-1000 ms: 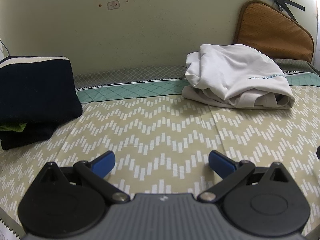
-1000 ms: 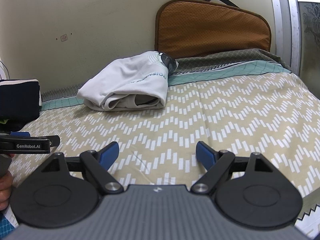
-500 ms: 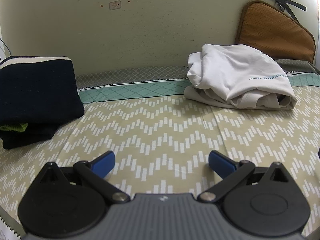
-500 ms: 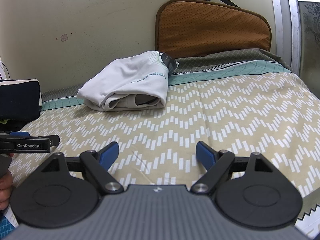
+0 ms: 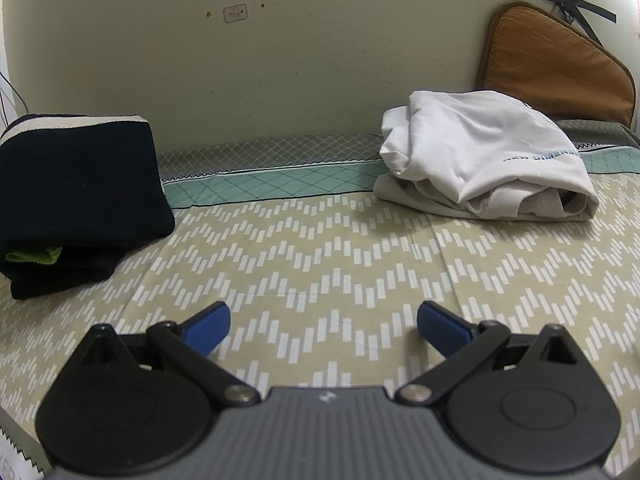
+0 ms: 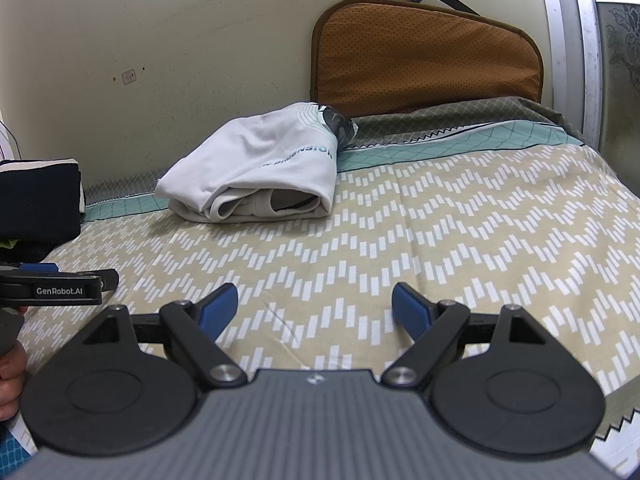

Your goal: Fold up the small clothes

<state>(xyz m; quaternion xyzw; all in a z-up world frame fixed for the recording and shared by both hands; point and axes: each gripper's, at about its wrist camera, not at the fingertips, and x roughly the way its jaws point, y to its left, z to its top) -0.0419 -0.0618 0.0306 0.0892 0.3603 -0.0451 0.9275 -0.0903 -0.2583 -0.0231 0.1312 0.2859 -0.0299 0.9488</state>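
A loosely folded white garment [image 5: 484,152] with blue lettering lies at the far right of the bed; it also shows in the right wrist view [image 6: 260,168]. A folded dark navy pile [image 5: 76,184] with a white band and a green piece sits far left, also at the left edge of the right wrist view [image 6: 38,204]. My left gripper [image 5: 323,320] is open and empty, low over the bedsheet. My right gripper [image 6: 315,306] is open and empty, also over bare sheet. The left gripper's body [image 6: 56,286] shows at the right view's left edge.
The bed has a beige zigzag-patterned sheet [image 5: 320,248] with a teal band at the far side against a cream wall [image 5: 280,60]. An orange-brown cushion [image 6: 424,56] leans on the wall behind the white garment. A metal window frame [image 6: 580,40] stands at the right.
The left wrist view has shifted slightly, so the white garment sits a little further right. The right gripper has hardly moved. Both grippers stay open.
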